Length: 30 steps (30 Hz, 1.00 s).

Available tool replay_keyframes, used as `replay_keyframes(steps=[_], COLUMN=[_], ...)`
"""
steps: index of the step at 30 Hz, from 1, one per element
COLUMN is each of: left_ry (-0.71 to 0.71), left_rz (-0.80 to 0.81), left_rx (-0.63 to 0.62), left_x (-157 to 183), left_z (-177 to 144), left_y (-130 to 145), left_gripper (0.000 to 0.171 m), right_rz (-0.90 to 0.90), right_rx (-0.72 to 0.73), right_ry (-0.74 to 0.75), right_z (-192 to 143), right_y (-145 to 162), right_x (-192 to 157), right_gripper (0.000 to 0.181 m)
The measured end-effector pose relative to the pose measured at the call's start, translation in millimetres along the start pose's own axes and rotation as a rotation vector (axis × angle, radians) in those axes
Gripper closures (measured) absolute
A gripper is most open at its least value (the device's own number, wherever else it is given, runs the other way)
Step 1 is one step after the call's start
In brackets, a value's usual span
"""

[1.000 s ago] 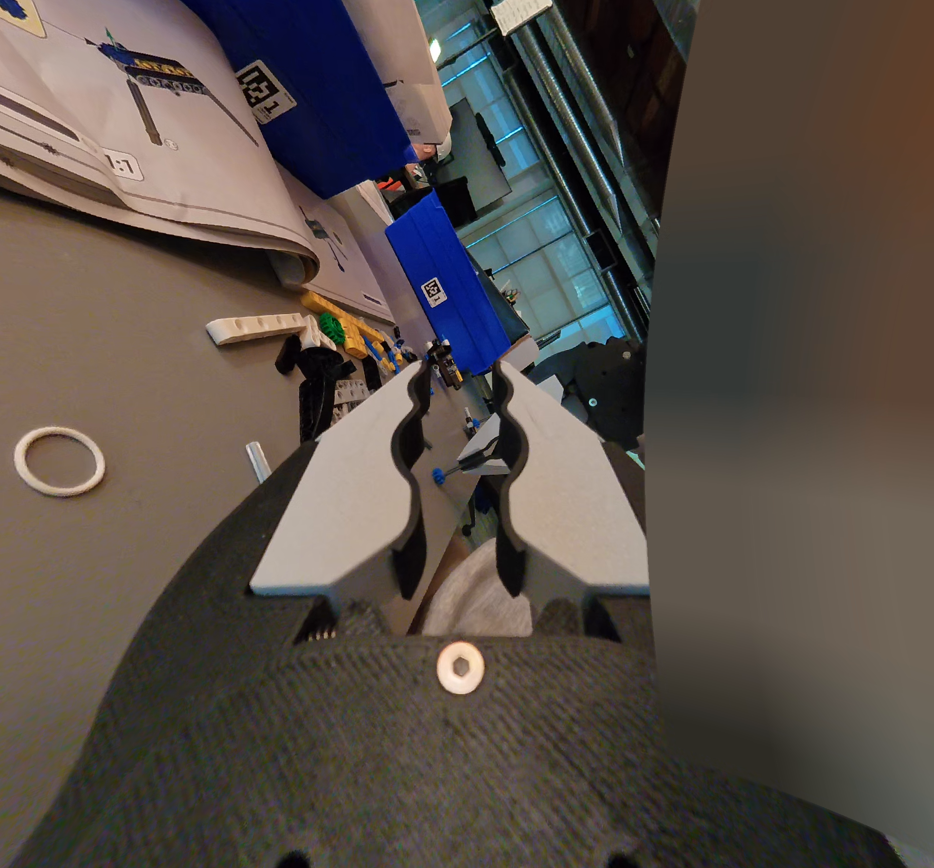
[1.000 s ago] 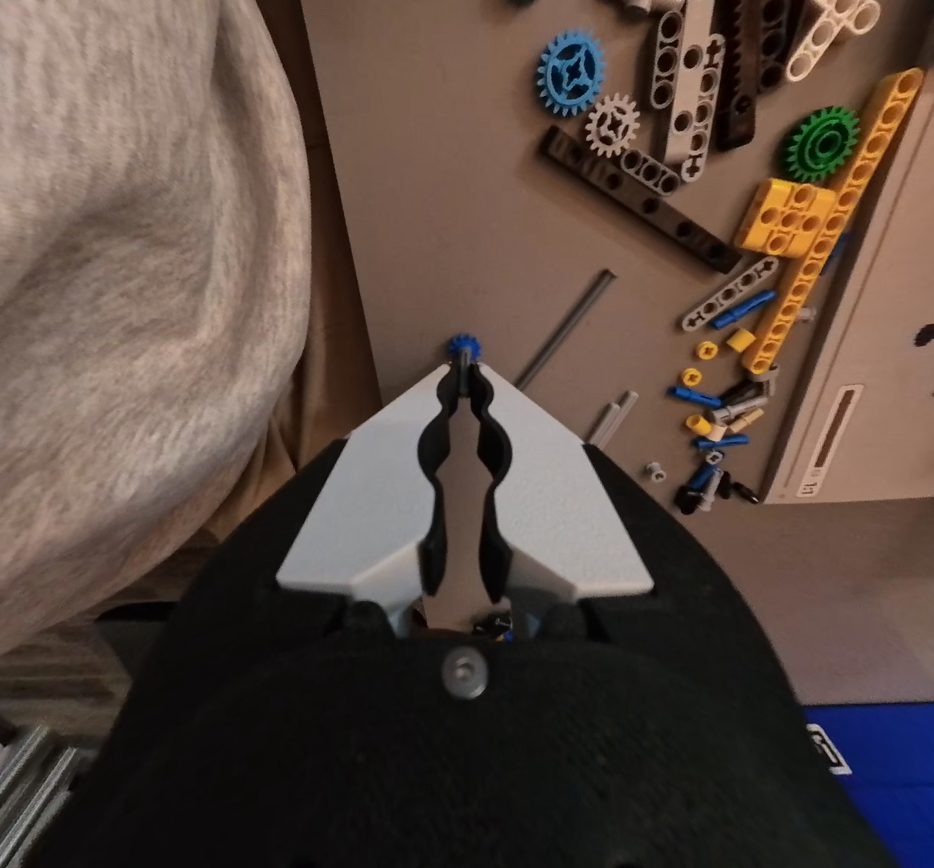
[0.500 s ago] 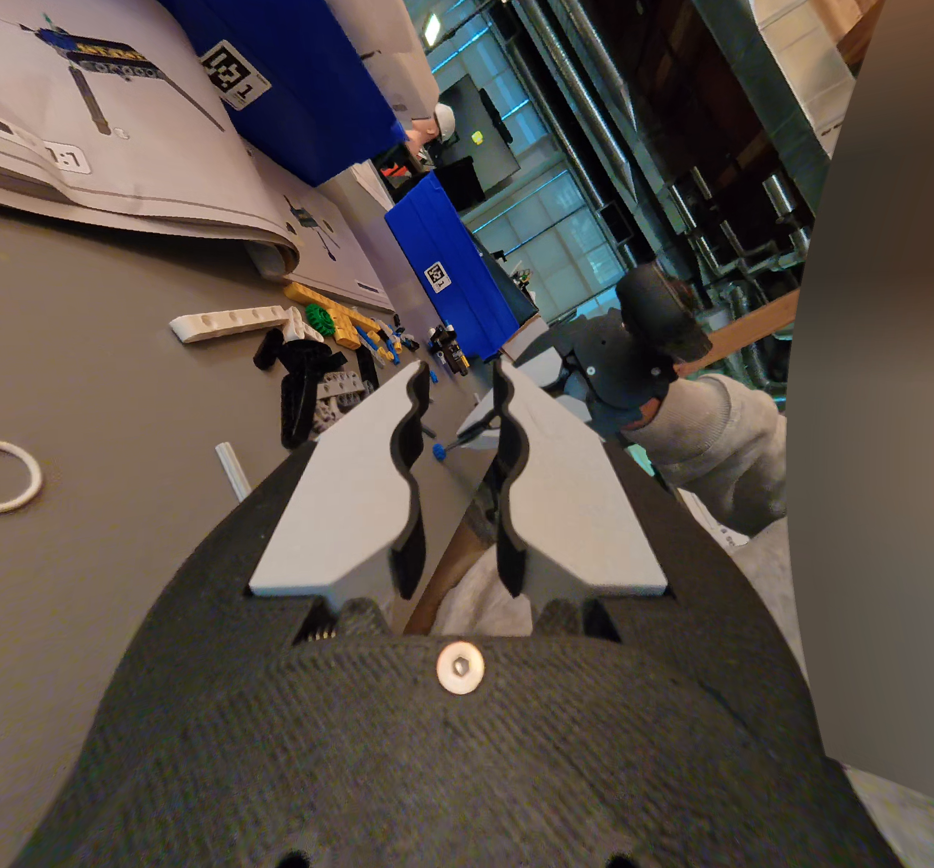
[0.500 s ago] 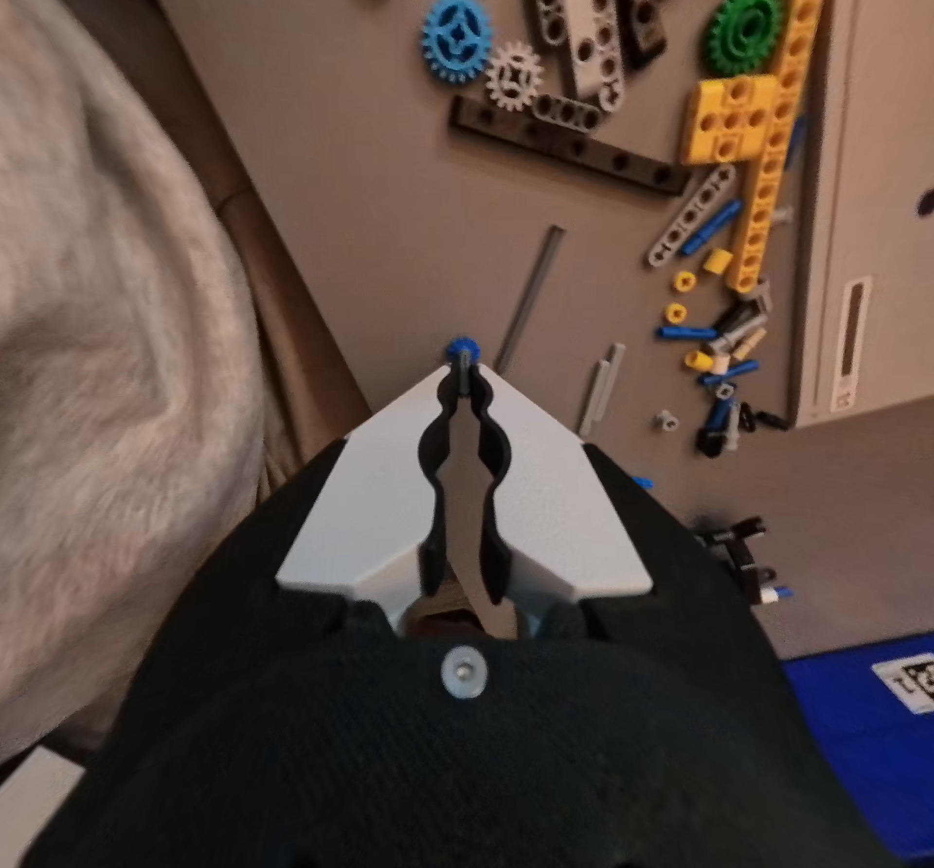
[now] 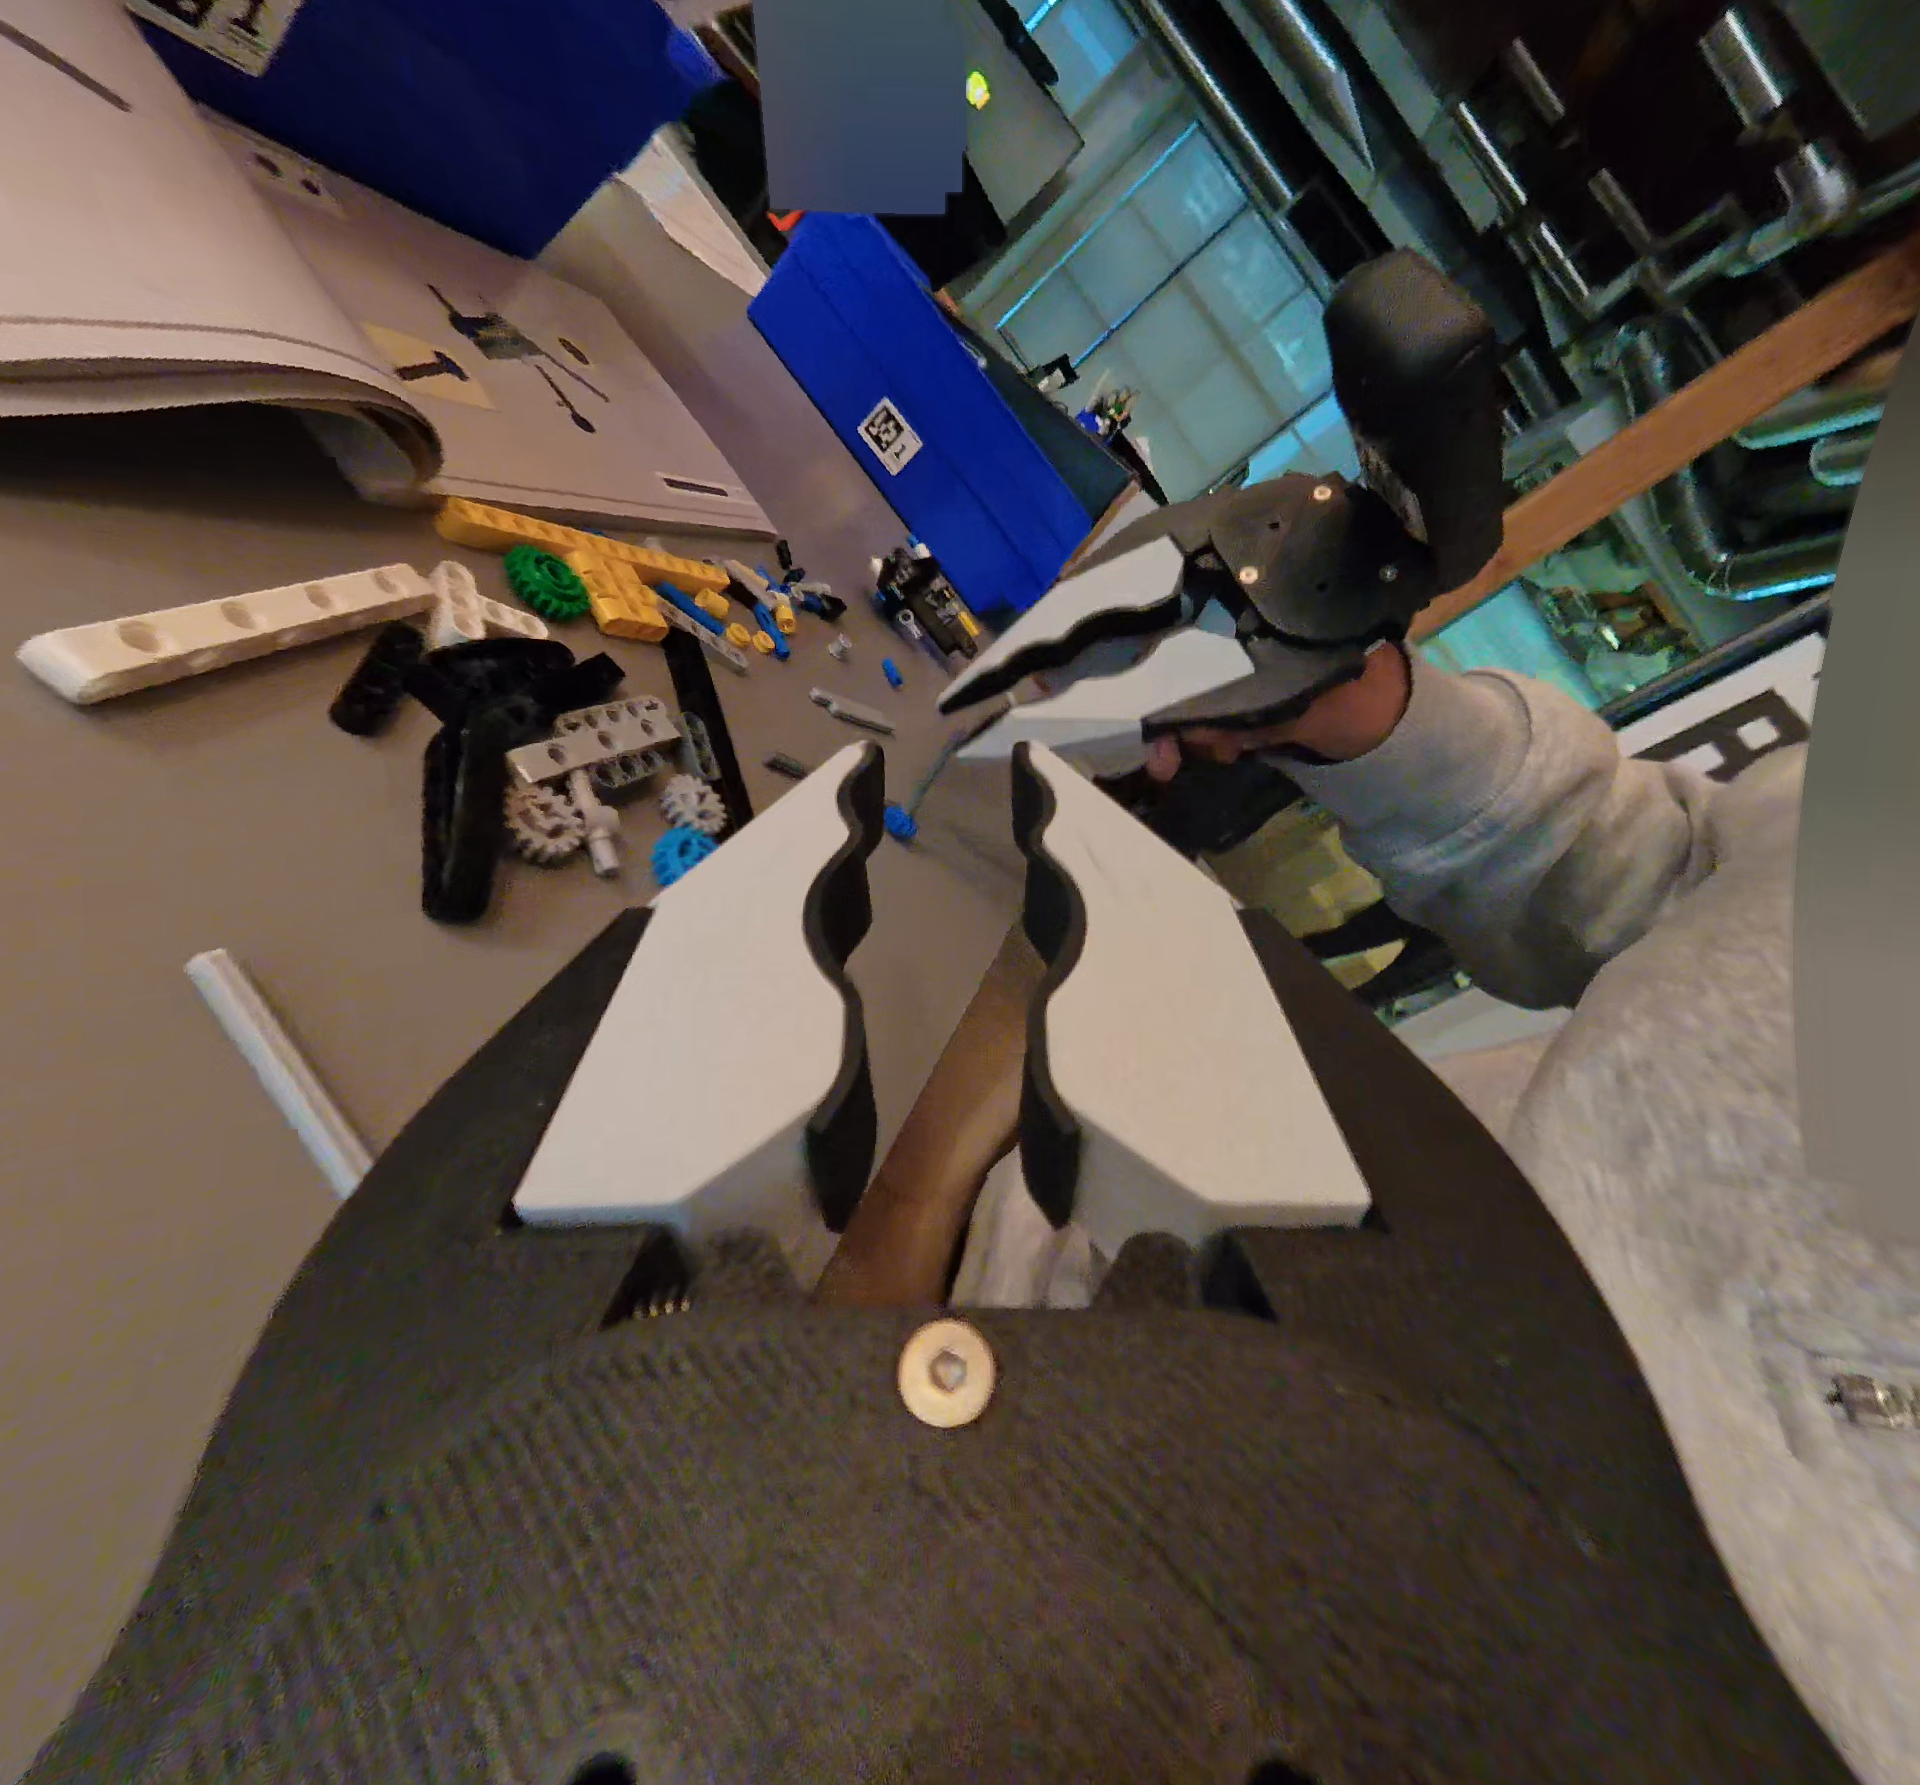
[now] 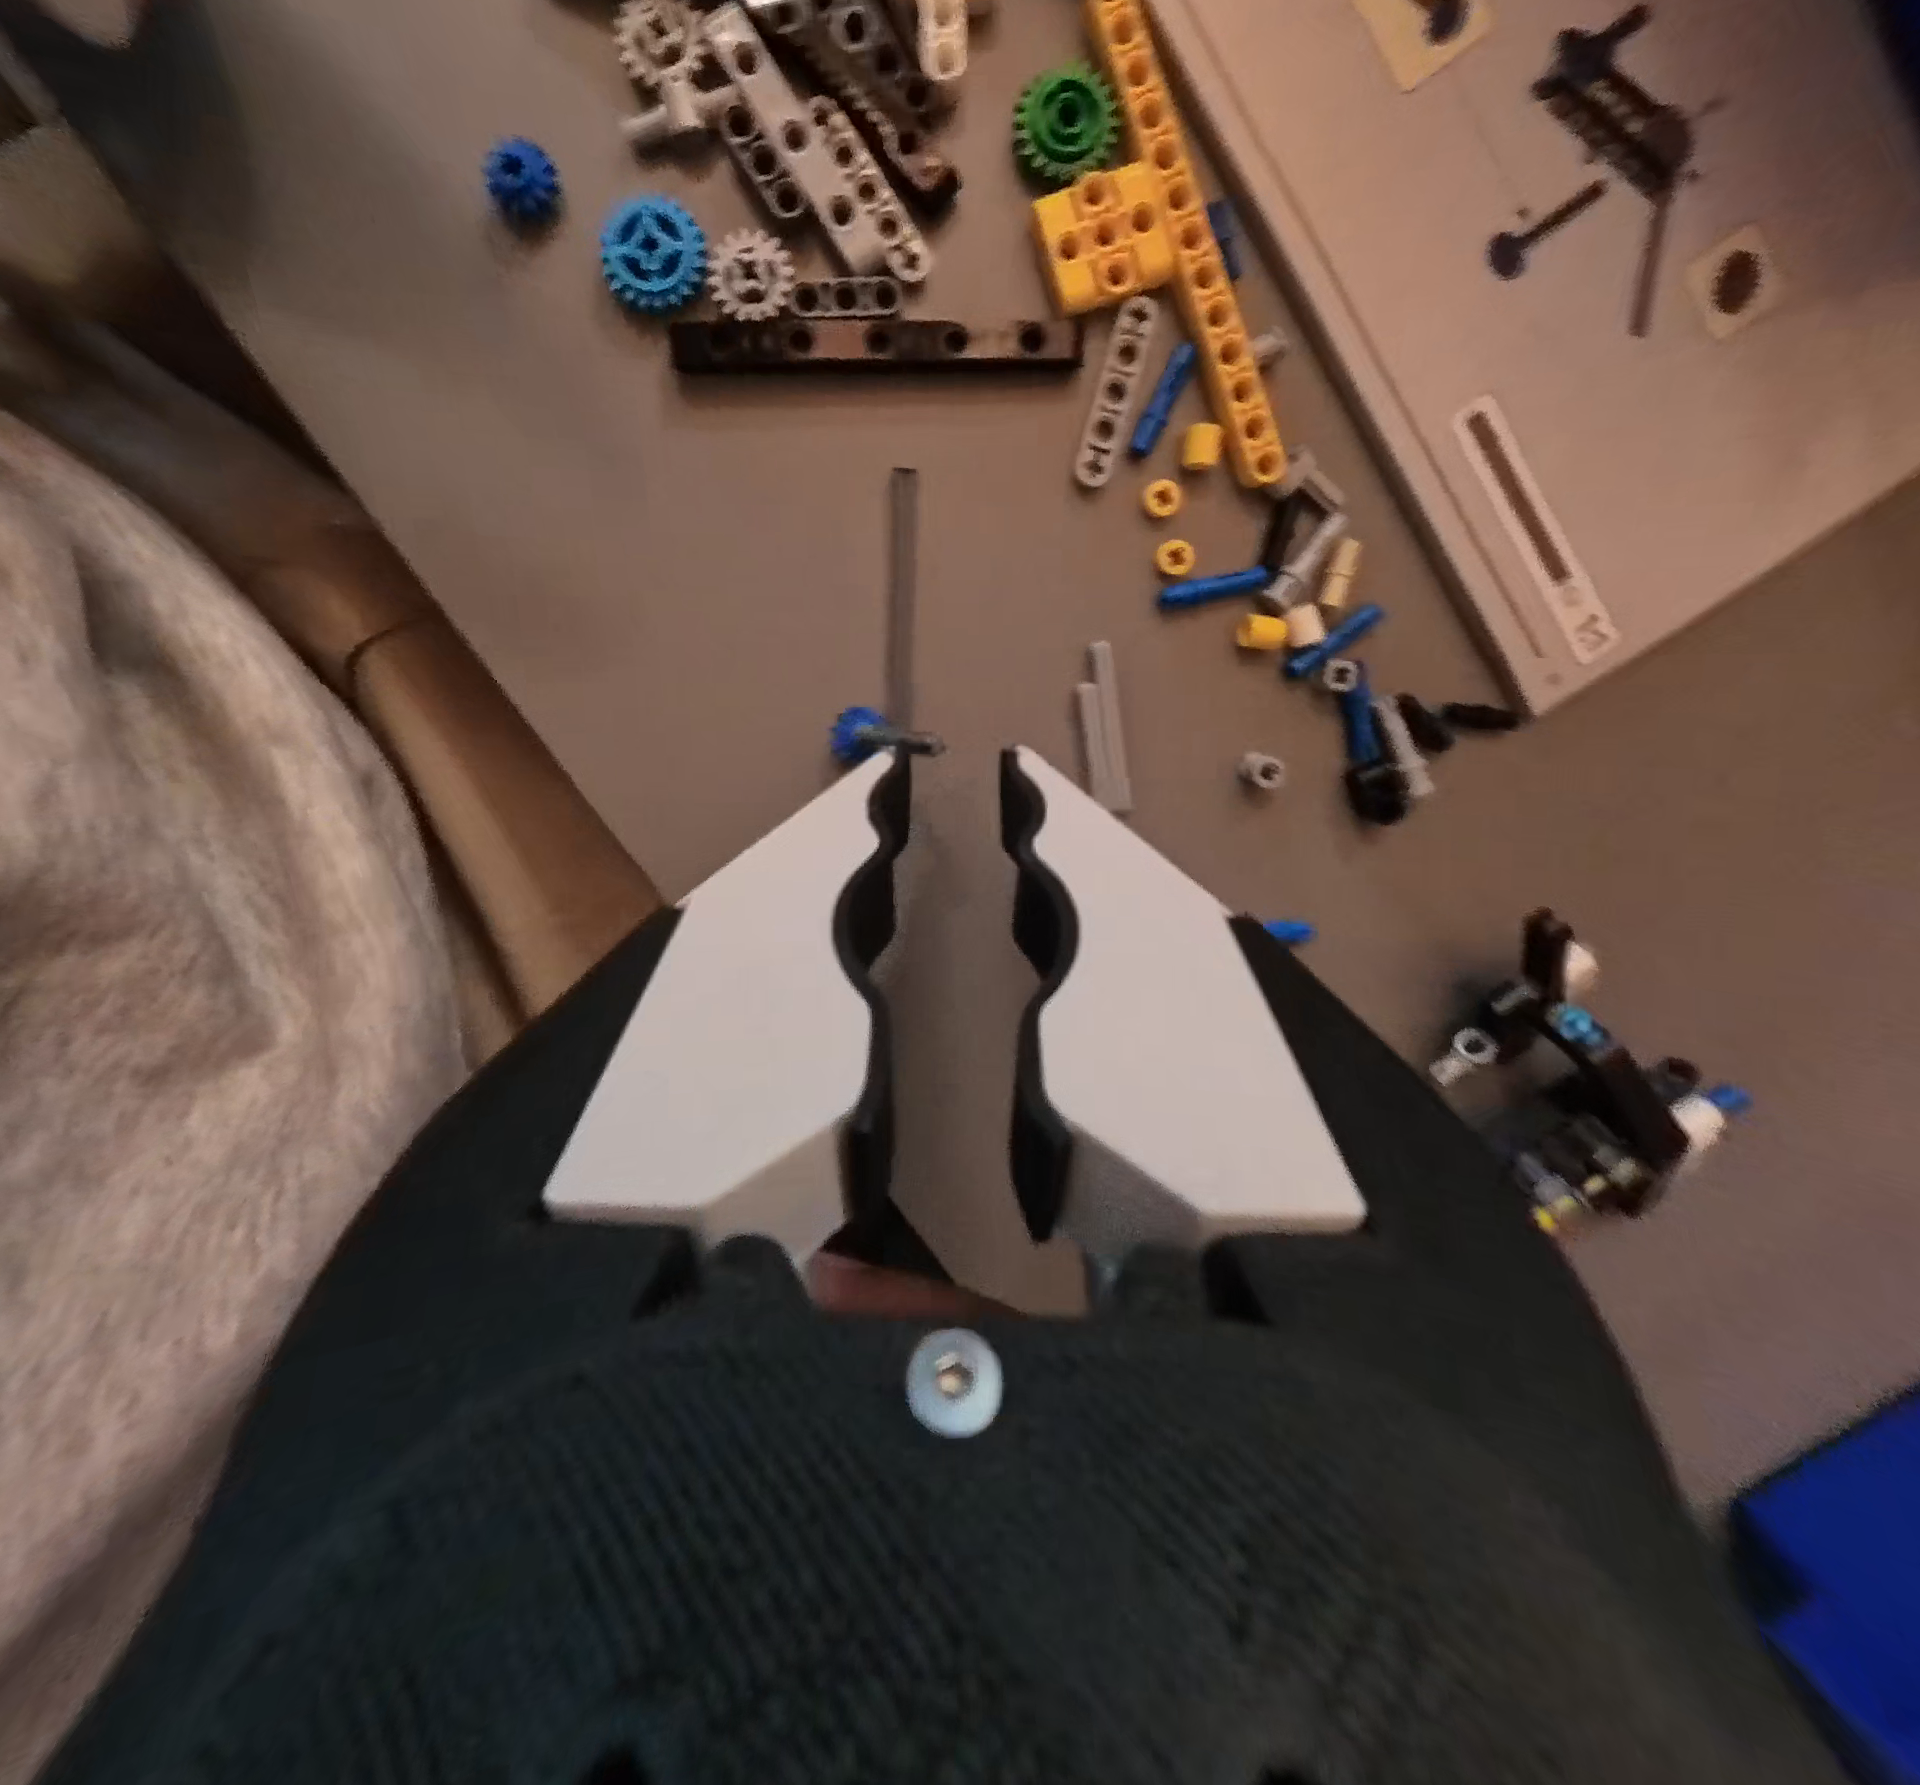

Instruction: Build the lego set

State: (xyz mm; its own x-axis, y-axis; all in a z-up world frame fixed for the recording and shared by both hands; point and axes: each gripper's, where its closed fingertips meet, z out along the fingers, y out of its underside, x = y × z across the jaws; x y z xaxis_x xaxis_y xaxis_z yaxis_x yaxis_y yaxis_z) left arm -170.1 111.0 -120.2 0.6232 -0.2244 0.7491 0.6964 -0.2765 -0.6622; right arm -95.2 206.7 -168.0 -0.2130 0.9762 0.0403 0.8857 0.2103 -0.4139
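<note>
My right gripper point(image 6: 951, 769) is open above the grey table. A small blue gear on a short dark axle point(image 6: 868, 736) sits just off its left fingertip, not clamped; I cannot tell if it rests on the table. My left gripper point(image 5: 948, 764) is open and empty, pointing at the right gripper point(image 5: 1091, 655), with the blue gear and axle point(image 5: 902, 821) between them. Loose Lego parts lie beyond: a long grey axle point(image 6: 902, 582), a blue gear point(image 6: 652, 253), a green gear point(image 6: 1065, 120), a yellow beam point(image 6: 1184, 229) and a black beam point(image 6: 873, 345).
An open instruction booklet point(image 6: 1455, 281) lies past the parts. A small dark partial assembly point(image 6: 1579, 1091) stands to the right. Blue bins point(image 5: 914, 416) stand at the back. A white beam point(image 5: 229, 629) and white rod point(image 5: 275, 1070) lie left. A grey sleeve point(image 6: 156, 904) fills the near side. Across from one pair of fingers to the other is roughly 15 cm.
My right gripper has opened and let go of the blue gear's axle, which it pinched before. Both grippers have swung, bringing more of the parts pile into view. The left gripper stays open.
</note>
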Motion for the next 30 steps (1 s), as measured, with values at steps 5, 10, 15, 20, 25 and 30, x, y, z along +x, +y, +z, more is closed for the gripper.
replay_keyframes(steps=[5, 10, 15, 20, 25, 30], left_ry=[0.008, -0.025, -0.093, -0.071, -0.009, 0.041], left_rz=[0.108, 0.274, 0.33, 0.333, 0.352, 0.277], left_rx=[-0.049, -0.104, -0.156, -0.179, -0.216, -0.149], left_x=[12, 17, 10, 16, 20, 25], left_z=[16, 36, 58, 77, 95, 102], left_y=[15, 33, 46, 43, 39, 34], left_gripper=[0.15, 0.153, 0.155, 0.155, 0.159, 0.163], right_rz=[0.125, 0.208, 0.245, 0.204, 0.104, 0.1], right_rx=[0.212, 0.393, 0.491, 0.483, 0.444, 0.53], right_ry=[-0.013, -0.025, -0.023, 0.015, 0.085, 0.136], right_z=[-15, -23, -22, -2, 11, 5], right_y=[-2, 2, 6, 3, 5, -2], right_x=[11, 15, 13, 2, -3, 5], right_gripper=[0.166, 0.167, 0.16, 0.16, 0.175, 0.18])
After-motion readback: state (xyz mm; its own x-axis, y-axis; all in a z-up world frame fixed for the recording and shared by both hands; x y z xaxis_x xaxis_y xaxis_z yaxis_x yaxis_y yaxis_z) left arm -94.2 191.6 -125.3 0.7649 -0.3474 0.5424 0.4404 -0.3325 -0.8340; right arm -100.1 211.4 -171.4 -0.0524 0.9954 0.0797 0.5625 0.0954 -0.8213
